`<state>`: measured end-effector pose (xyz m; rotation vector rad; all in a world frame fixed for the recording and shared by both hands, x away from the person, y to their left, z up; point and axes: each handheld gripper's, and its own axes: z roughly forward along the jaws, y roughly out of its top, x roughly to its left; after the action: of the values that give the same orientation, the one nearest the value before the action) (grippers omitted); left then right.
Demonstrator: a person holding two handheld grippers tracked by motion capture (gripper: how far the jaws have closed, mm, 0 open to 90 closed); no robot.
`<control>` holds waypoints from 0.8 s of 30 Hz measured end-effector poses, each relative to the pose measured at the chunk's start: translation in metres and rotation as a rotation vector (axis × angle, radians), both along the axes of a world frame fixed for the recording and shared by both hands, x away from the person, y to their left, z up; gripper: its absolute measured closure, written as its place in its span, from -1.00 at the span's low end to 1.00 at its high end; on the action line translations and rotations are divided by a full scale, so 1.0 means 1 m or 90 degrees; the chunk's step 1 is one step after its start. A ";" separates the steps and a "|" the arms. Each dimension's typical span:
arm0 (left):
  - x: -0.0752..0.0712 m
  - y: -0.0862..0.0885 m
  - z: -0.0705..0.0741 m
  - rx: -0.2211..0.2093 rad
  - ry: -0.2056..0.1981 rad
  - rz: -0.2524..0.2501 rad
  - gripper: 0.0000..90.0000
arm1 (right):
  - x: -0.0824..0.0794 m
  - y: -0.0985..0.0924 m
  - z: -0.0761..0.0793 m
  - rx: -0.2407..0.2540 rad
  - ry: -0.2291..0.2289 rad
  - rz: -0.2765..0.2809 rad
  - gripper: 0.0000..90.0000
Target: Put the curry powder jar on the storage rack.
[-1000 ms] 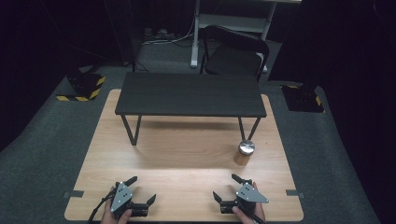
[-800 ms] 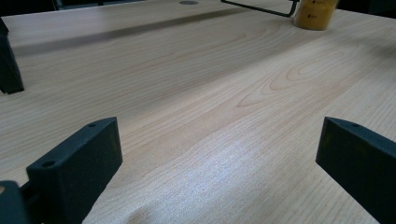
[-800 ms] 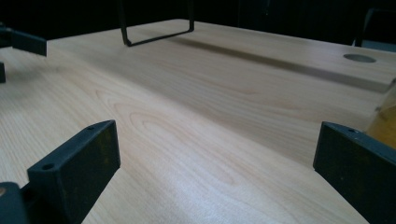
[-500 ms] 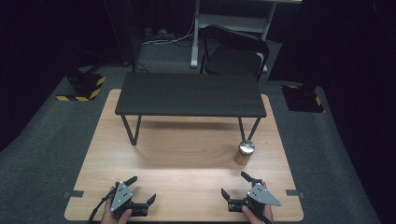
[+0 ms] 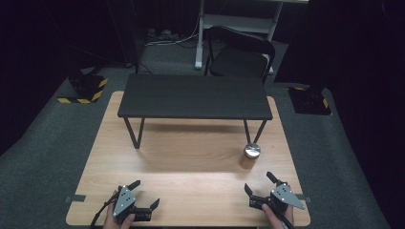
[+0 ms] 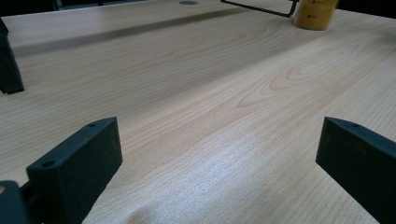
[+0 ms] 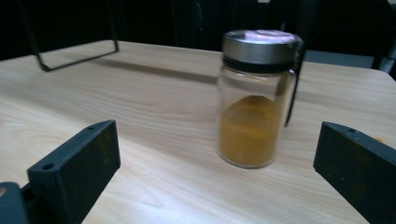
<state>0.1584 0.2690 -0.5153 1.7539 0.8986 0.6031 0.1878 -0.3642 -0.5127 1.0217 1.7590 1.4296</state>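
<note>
A glass jar with a silver lid and orange-brown powder stands upright on the wooden table, beside the right leg of a low black shelf. My right gripper rests open near the front right edge, its jaws pointing toward the jar. In the right gripper view the jar stands a short way ahead of the spread jaws, right of centre, with nothing between them. My left gripper lies open at the front left, holding nothing. In the left gripper view the jar is far off at the top right.
The black shelf stands on thin wire legs across the back half of the table. A black chair and yellow-black striped bases stand on the grey carpet beyond. Bare wood stretches between the grippers and the shelf.
My right gripper has slid to the right along the front edge and now faces the jar. The left gripper and the jar have stayed put.
</note>
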 end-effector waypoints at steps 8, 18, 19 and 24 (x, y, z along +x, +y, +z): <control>0.000 0.001 0.000 -0.004 0.001 0.000 -0.99 | 0.030 0.013 -0.002 -0.004 0.021 -0.033 -1.00; -0.001 0.003 -0.002 -0.014 0.002 0.000 -0.99 | 0.061 0.035 -0.008 0.025 0.048 -0.108 -0.91; -0.001 0.003 -0.002 -0.015 0.002 0.001 -0.99 | 0.064 0.038 -0.007 0.018 0.043 -0.110 -0.85; -0.001 0.003 -0.002 -0.017 0.002 0.001 -0.99 | 0.070 0.047 -0.006 -0.004 0.036 -0.119 -0.69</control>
<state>0.1571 0.2723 -0.5175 1.7303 0.9064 0.5878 0.2579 -0.3173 -0.5184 1.2004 1.6586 1.2890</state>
